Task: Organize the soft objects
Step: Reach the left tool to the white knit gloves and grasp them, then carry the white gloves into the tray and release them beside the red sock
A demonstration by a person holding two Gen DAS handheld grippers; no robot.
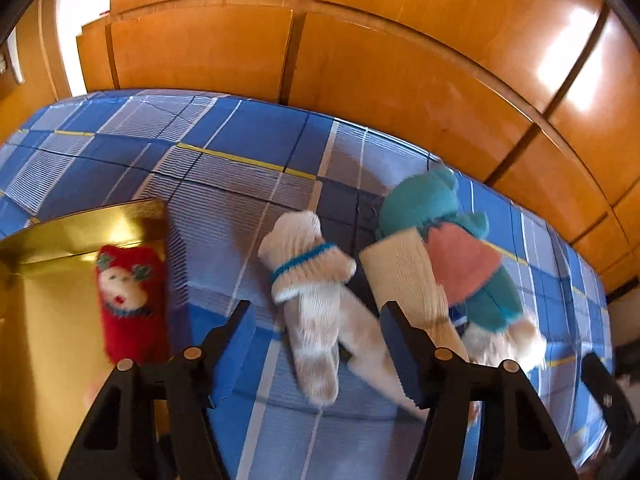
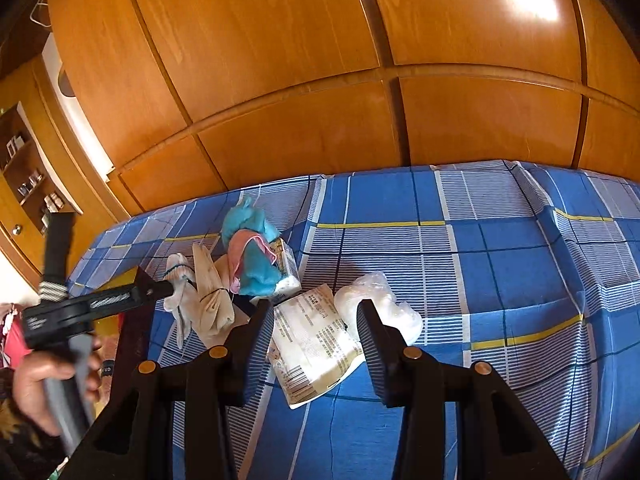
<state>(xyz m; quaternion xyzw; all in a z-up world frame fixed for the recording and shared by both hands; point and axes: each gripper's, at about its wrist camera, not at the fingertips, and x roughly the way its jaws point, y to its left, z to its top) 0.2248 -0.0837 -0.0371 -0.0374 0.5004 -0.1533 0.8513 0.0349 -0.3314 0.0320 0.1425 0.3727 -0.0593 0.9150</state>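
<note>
**Both grippers over the bed, nothing gripped**

Left gripper (image 1: pixel 316 320): jaws apart, poised above a white sock (image 1: pixel 308 280) with a teal band. The sock lies between the two blue pads without either pad pressing on it. No earlier view is on hand to show any jaw movement.

Right gripper (image 2: pixel 316 320): jaws apart. A printed packet (image 2: pixel 316 344) lies on the bedspread below and between the fingers; no pad touches it. A clear plastic bag (image 2: pixel 376 304) of white material sits just right of the packet, partly behind the right finger.

Work surface: a blue checked bedspread (image 1: pixel 240 132), backed on the far side by wooden wardrobe doors (image 1: pixel 400 60).

Soft objects, left wrist view:
- Red sock (image 1: pixel 132 304) with a face pattern, inside the gold box (image 1: pixel 52 280) at near left.
- White sock, centre, on the bedspread just right of the box.
- Beige sock (image 1: pixel 404 280), immediately right of the white one.
- Teal plush toy (image 1: pixel 440 232) in a pink dress, touching the beige sock's right side, near the far edge of the bed.

Right wrist view: the same socks and toy lie grouped at far left. A small carton (image 2: pixel 288 268) stands against the toy. A hand (image 2: pixel 44 384) at near left holds the other tool's handle.

Left view is motion-blurred; fine detail is unreadable.
</note>
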